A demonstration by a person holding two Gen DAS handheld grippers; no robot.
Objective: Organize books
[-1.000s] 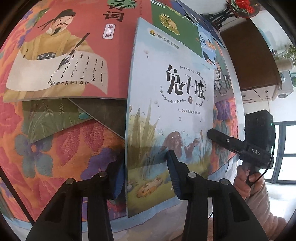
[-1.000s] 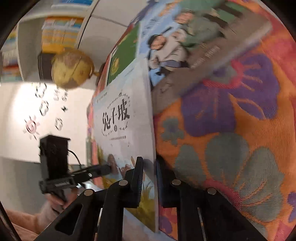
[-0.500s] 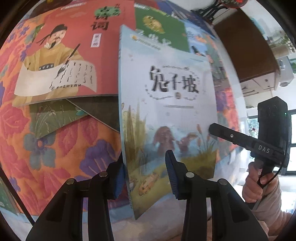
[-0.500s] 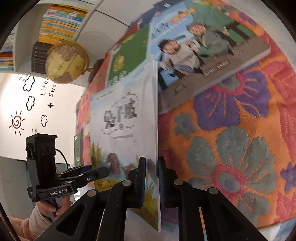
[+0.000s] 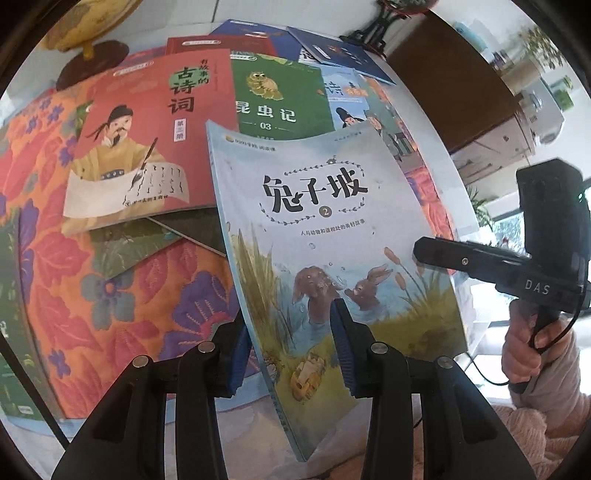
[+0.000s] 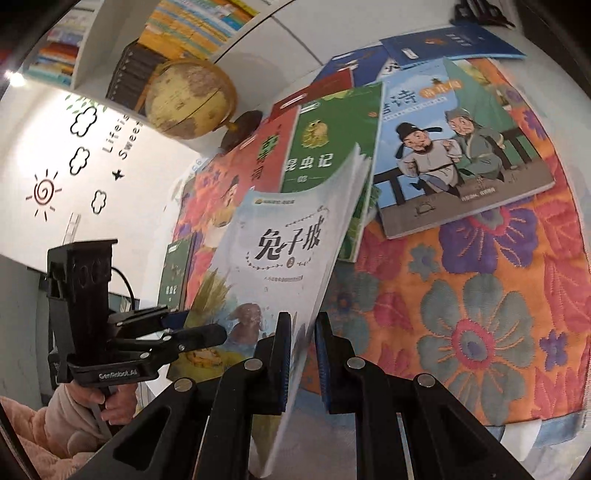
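A pale blue picture book with rabbits on its cover [image 5: 314,206] [image 6: 280,251] hangs tilted above the flowered cloth, slightly bent. My left gripper [image 5: 290,350] has the book's lower spine corner between its blue pads, one pad behind the book and one on the cover, and grips it. My right gripper [image 6: 303,358] is shut on the book's opposite long edge. Each gripper shows in the other's view: the right one [image 5: 443,254] at the book's right edge, the left one [image 6: 192,328] at its left edge. A hand in a pink sleeve holds each.
Several books lie overlapping on the flowered cloth [image 6: 480,314]: a red poetry book [image 5: 147,140], a green insect book [image 5: 277,99], a blue book with two figures [image 6: 454,147], dark blue ones behind. A globe [image 6: 188,99] stands at the table's back, under a shelf of books [image 6: 184,26].
Both grippers have risen with the rabbit book between them, lifting it off the cloth. The book's top now curls forward, and more of the table shows beneath it.
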